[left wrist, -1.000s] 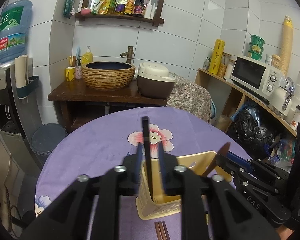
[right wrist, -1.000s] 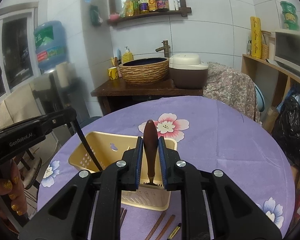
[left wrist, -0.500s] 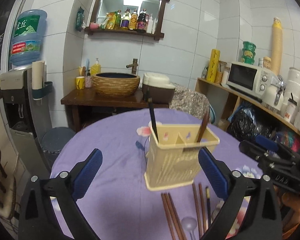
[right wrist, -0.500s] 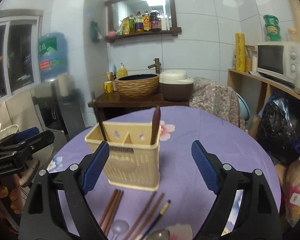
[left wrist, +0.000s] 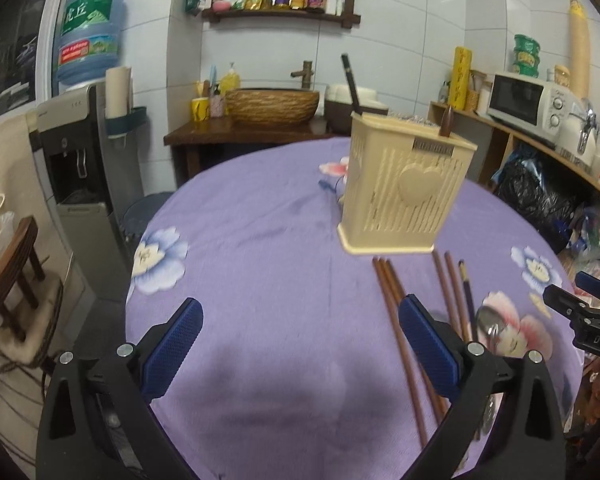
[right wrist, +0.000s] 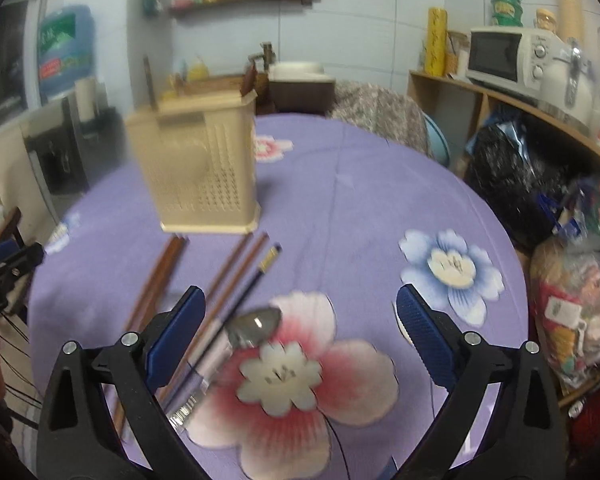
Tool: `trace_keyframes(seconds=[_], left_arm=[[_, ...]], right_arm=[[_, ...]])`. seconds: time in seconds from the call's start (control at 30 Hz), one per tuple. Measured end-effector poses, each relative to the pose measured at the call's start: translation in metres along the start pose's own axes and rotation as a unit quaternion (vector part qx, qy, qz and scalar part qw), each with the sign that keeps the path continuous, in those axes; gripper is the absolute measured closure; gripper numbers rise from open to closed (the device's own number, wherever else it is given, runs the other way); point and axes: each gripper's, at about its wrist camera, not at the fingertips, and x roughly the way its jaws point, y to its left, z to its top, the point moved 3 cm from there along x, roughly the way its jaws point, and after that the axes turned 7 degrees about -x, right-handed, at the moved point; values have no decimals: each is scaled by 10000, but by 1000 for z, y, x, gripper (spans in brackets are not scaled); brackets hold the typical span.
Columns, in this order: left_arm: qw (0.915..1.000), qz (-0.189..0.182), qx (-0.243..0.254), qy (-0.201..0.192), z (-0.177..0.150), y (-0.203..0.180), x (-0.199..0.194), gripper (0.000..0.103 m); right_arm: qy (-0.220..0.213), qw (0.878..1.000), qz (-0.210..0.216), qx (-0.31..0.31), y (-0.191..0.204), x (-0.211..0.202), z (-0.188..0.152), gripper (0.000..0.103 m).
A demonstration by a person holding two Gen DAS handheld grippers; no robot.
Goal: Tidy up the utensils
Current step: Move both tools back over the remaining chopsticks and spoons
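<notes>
A cream plastic utensil holder (left wrist: 404, 188) (right wrist: 204, 164) stands upright on the round purple flowered table (left wrist: 268, 248). A black chopstick (left wrist: 351, 82) and a brown wooden handle (left wrist: 446, 121) stick out of its top. In front of it lie several brown chopsticks (left wrist: 396, 320) (right wrist: 156, 284), a dark chopstick with a gold band (right wrist: 260, 276) and a metal spoon (right wrist: 256, 324). My left gripper (left wrist: 300, 352) hovers open over bare cloth, left of the chopsticks. My right gripper (right wrist: 300, 336) is open above the pink flower, with the spoon bowl between its fingers' span.
A water dispenser (left wrist: 84, 152) and a wooden stool (left wrist: 12, 264) stand left of the table. A dark side table carries a woven basin (left wrist: 272, 104) and a rice cooker (left wrist: 352, 100). Shelves with a microwave (left wrist: 528, 100) and bags (right wrist: 580, 280) line the right.
Both grippers let go of the chopstick and the wooden handle in the holder, opened wide and drew back and down toward the table's near side.
</notes>
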Motion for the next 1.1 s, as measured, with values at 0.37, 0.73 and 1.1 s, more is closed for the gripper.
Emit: trace_keyframes(seconds=[0.37, 0.73, 1.1], left_arm=[[9997, 56, 62, 223, -24, -4, 4, 6], [9994, 16, 137, 316, -31, -11, 6, 6], [9981, -54, 308, 537, -39, -23, 12, 6]], right_arm=[[541, 9975, 339, -300, 33, 13, -31, 8], [1100, 9924, 104, -540, 58, 36, -39, 8], [1340, 9895, -6, -539, 31, 40, -40, 8]])
